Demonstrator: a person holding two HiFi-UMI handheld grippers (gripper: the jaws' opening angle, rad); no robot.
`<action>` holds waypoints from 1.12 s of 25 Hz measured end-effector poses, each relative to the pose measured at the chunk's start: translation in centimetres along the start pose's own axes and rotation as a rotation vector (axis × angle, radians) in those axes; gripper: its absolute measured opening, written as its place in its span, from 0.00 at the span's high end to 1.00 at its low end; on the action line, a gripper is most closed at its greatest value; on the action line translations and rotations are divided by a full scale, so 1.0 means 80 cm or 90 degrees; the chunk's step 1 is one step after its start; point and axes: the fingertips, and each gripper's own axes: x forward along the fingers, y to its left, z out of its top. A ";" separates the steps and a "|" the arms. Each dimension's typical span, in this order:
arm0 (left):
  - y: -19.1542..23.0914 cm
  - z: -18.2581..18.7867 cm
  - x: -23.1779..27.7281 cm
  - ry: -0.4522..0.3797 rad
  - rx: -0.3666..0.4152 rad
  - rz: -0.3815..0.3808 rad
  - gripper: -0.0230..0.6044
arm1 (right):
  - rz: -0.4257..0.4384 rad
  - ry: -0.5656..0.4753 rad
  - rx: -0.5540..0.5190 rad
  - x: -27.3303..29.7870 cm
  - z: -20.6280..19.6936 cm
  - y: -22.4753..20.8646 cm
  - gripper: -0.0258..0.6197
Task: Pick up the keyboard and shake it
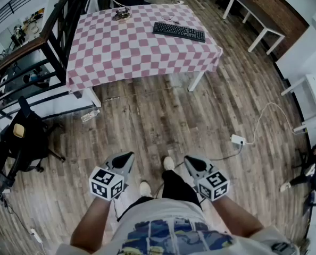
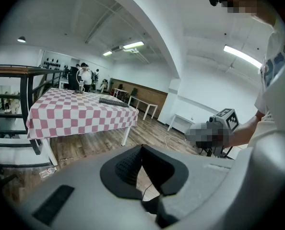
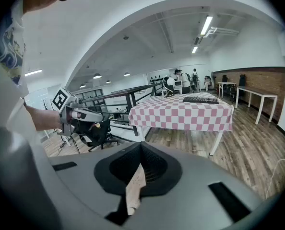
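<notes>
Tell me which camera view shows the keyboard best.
The head view: it looks down on the whole keyboard lying on the checked table. Both gripper views show it only as a thin dark strip, far off.

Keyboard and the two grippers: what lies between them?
Head view: only wooden floor, then checkered table, between left gripper, right gripper and keyboard.

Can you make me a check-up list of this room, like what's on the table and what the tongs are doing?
Surface: table under a red-and-white checked cloth, well ahead of the person.
Job's things: black keyboard lying flat on the table, untouched.
Clutter: small dark object at the table's far edge, too small to name.
Grippers: left tongs and right tongs shut, empty, held low.
Cables: white cable running to a power strip on the floor.
Surroundings: wooden floor, black railing, black chair.
</notes>
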 end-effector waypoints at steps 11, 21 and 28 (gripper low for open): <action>-0.009 0.082 0.142 0.022 0.035 -0.019 0.96 | -0.014 -0.036 0.005 0.017 0.045 -0.157 0.96; 0.011 0.192 0.272 0.024 0.049 0.039 0.96 | 0.022 -0.085 0.036 0.041 0.104 -0.298 0.92; 0.006 0.215 0.338 0.023 0.030 0.032 0.85 | -0.001 -0.085 0.038 0.049 0.106 -0.387 0.80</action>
